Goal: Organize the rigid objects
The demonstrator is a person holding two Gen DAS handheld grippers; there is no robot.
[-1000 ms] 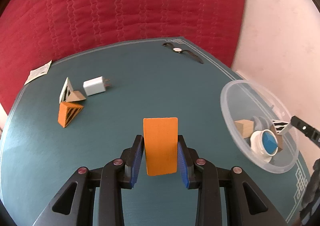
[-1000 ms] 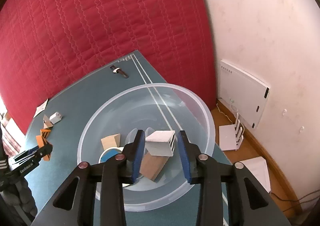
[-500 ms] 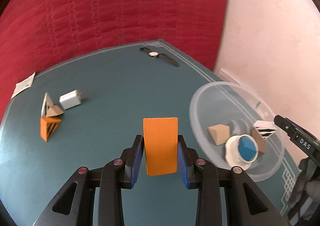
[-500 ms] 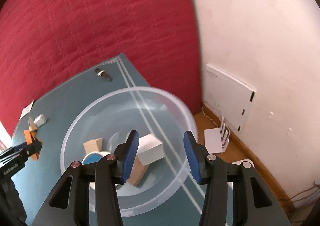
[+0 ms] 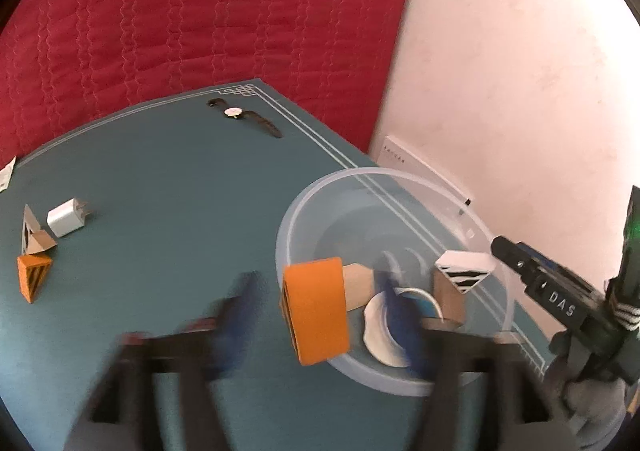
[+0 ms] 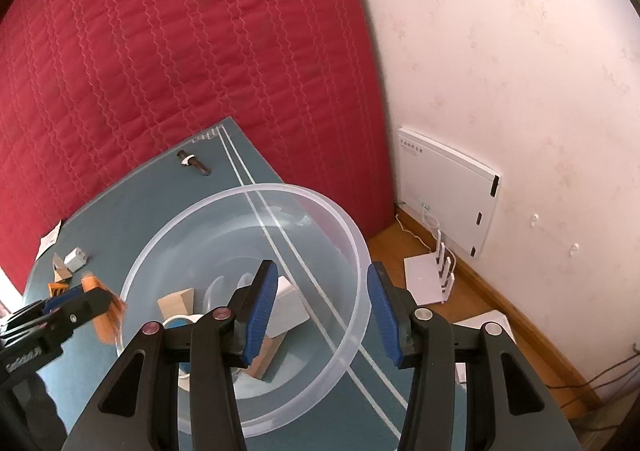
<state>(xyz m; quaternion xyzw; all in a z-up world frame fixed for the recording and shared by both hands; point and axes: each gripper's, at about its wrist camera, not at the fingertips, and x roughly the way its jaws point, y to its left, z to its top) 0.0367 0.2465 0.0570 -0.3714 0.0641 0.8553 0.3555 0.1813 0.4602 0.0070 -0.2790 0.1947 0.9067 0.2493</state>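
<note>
My left gripper point(image 5: 320, 303) is opening, its blue fingers blurred and spread wide. The orange block point(image 5: 316, 311) hangs loose and tilted between them, touching neither pad, at the near-left rim of the clear bowl point(image 5: 400, 179). The bowl holds a white striped block point(image 5: 464, 271), a wooden block point(image 5: 356, 287) and a blue-and-white round lid point(image 5: 384, 331). My right gripper point(image 6: 322, 311) stands open above the bowl point(image 6: 320, 199) with nothing between its pads. The white block point(image 6: 290, 303) lies below it.
On the teal table lie a wristwatch point(image 5: 244, 117), a white charger point(image 5: 66, 217), an orange striped wedge point(image 5: 34, 275) and a pale wedge point(image 5: 32, 239). A red quilt point(image 5: 200, 11) backs the table. A router point(image 6: 432, 275) sits on the floor at the right.
The left gripper carried the orange block right to the bowl's rim, then spread its jaws and freed it. The right gripper let go of the white block, which dropped into the bowl.
</note>
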